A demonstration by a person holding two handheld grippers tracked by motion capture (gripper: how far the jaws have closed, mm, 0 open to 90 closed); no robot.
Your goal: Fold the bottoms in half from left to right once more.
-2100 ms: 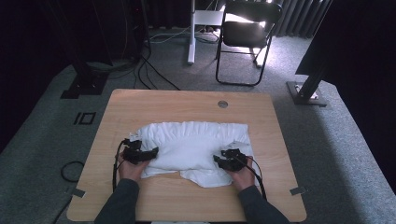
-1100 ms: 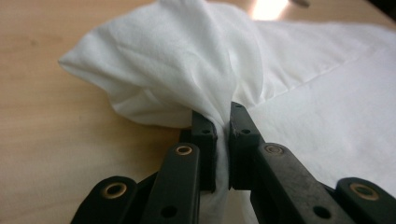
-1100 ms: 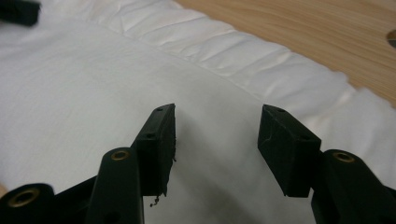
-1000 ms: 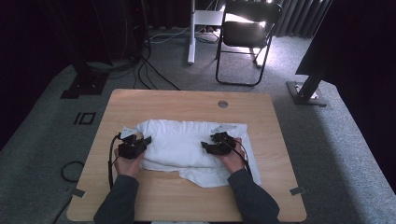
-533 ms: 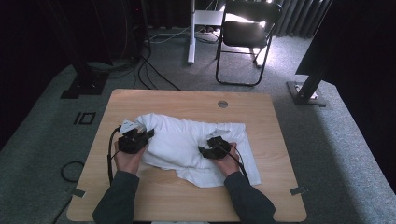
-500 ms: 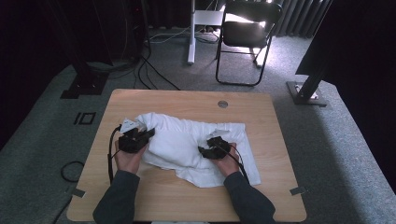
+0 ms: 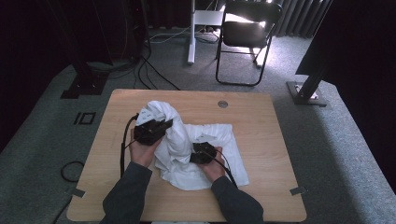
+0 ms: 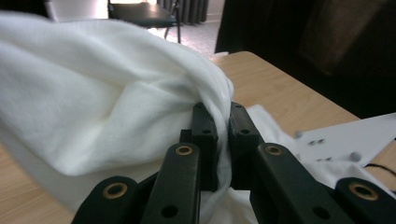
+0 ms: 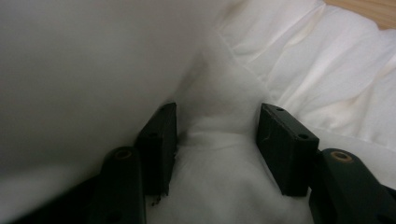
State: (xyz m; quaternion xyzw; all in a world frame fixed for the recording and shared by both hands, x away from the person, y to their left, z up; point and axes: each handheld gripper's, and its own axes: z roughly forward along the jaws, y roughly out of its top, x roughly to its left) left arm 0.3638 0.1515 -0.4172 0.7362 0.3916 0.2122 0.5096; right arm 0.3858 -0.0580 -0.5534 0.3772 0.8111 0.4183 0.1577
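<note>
One chair [image 7: 247, 35] beyond table [image 7: 261, 126]; cloth [image 7: 205, 140] bunched.

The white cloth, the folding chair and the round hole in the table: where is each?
white cloth [image 7: 219, 170], high view, flat lower part
folding chair [image 7: 246, 33], high view, seat
round hole [image 7: 222, 104], high view, its middle

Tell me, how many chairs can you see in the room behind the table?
1. A black folding chair stands on the grey carpet beyond the far edge of the wooden table, right of a white stand. Others may be hidden in the dark surroundings.
</note>
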